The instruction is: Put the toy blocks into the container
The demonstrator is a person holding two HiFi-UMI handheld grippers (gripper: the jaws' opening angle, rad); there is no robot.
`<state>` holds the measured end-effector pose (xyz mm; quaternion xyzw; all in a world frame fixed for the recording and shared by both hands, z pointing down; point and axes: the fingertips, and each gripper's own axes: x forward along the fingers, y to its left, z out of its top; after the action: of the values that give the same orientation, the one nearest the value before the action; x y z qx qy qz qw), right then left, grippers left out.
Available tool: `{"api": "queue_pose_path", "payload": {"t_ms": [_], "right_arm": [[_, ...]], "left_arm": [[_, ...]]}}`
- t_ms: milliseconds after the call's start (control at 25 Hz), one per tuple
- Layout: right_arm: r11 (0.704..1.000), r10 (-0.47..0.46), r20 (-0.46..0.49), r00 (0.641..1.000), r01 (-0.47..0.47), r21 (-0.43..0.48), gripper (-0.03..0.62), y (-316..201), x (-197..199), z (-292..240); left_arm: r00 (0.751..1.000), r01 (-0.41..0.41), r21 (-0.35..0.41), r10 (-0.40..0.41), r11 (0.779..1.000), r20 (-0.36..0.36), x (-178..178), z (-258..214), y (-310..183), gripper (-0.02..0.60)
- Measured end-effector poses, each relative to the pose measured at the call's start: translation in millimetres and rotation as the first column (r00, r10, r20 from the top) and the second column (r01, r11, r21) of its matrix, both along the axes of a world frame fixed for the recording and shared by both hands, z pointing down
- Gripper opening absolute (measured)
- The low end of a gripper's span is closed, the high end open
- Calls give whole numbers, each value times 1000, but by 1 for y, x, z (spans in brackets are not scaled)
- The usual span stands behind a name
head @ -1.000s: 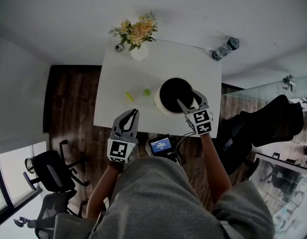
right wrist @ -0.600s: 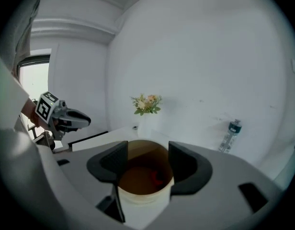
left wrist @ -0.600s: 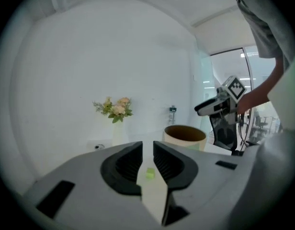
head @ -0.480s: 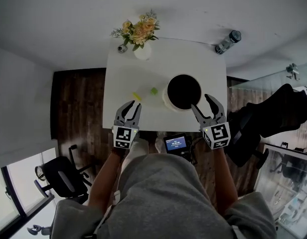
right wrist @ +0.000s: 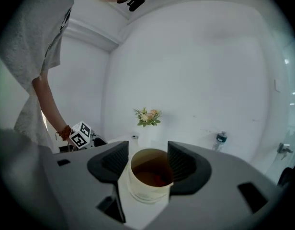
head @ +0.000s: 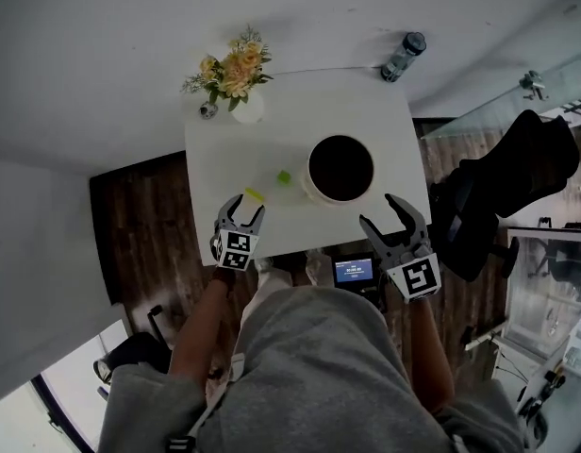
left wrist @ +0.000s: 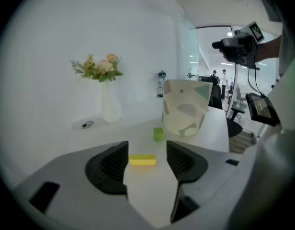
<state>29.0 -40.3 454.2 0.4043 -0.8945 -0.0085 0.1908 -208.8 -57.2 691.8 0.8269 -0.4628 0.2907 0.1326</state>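
My left claw (head: 244, 206) is the nearer one, its jaws just opened wide and holding nothing. The yellow block (left wrist: 142, 160) lies just ahead of the gap, near the table's (head: 224, 144) front edge, its long axis running jaw to jaw.

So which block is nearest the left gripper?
The yellow block, between the left gripper's jaws, which have just been opening; the green cube lies farther, by the container.

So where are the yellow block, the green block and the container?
yellow block (left wrist: 142, 160), left gripper view, front face
green block (left wrist: 158, 134), left gripper view, front face
container (left wrist: 172, 123), left gripper view, outer wall
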Motion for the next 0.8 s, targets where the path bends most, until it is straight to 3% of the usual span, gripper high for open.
{"api": "queue_pose_path", "payload": {"t_ms": [320,520,800], "right_arm": [[999,42,-1,999,-42,9,250,22,-11,-3],[999,48,-25,999,-48,7,250,28,-15,3],[997,74,-28,997,-74,3,250,31,-7,5]], "left_arm": [[998,-44,-128,48,991,28,-10,49,-10,262],[997,-70,-156,75,985,29,-6,60,-14,300],[997,-62,-207,70,976,35,-3,73,-18,302]]}}
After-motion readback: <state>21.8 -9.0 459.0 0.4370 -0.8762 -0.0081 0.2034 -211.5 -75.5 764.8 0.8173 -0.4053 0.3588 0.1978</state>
